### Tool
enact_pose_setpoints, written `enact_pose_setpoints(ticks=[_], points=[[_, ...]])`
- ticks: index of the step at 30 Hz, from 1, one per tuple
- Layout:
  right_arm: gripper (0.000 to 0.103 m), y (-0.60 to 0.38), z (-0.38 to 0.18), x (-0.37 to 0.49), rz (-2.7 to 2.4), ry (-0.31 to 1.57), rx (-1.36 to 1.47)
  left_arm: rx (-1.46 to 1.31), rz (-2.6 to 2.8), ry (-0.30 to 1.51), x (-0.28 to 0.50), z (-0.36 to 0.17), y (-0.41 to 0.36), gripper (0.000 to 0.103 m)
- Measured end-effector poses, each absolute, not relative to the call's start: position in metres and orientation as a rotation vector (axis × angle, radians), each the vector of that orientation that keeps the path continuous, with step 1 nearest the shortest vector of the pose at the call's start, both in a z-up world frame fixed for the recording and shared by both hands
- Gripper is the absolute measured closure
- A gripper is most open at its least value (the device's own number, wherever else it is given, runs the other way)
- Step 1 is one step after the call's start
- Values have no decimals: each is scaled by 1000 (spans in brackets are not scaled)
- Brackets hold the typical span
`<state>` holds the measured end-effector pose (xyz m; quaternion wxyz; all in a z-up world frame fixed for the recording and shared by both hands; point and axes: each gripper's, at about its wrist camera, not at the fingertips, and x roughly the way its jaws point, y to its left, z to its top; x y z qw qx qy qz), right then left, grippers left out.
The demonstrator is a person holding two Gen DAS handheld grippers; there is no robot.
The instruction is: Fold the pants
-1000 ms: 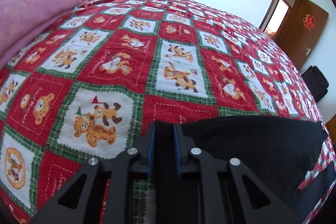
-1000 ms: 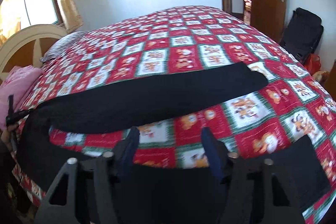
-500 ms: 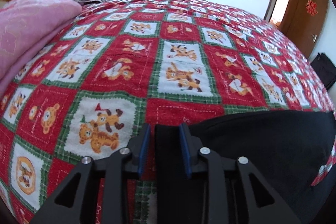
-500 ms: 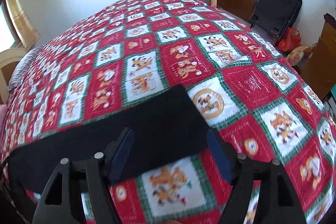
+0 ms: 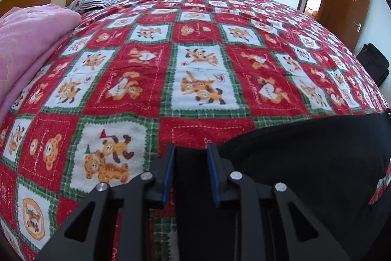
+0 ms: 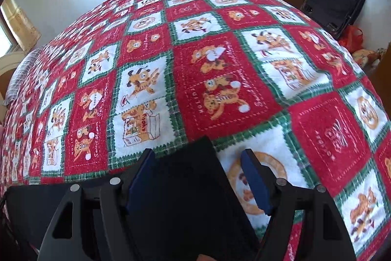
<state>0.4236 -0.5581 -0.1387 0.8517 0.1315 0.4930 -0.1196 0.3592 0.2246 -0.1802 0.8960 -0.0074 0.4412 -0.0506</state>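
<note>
Black pants (image 5: 305, 163) are spread on the bed (image 5: 200, 65), over a red-and-white bear-patterned blanket (image 6: 220, 89). No containers are seen. Left claw (image 5: 190, 175) is held low and level over the bed edge, jaws narrowly parted, a strip of the pants seen between the blue pads; a firm grip cannot be told. Right claw (image 6: 198, 177) is spread wide, held over the pants' leg end (image 6: 185, 175), gripping nothing. Pink bedding (image 5: 29, 45) lies at left.
</note>
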Motion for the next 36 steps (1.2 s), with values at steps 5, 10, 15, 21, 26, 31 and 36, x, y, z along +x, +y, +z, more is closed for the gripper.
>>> enact_pose_setpoints(ticks=[5,10,15,21,26,31,36], points=[[56,-554,-144,436,-277,1079,195,-32,-137,946,369,-177,229,79],[92,-557,-135,427,-250,1055,236,32,-156,894,367,-173,216,92],[94,-544,-108,408,-225,975,204,1,-171,840,359,-157,225,92],[94,-538,-72,379,-212,872,198,-28,-190,782,348,-135,231,92],[94,-537,-47,342,-182,809,205,-52,-215,731,334,-123,232,92],[94,-536,-26,296,-146,743,229,-87,-238,682,319,-114,236,92],[94,-536,-14,244,-116,689,252,-133,-281,621,294,-105,242,92]])
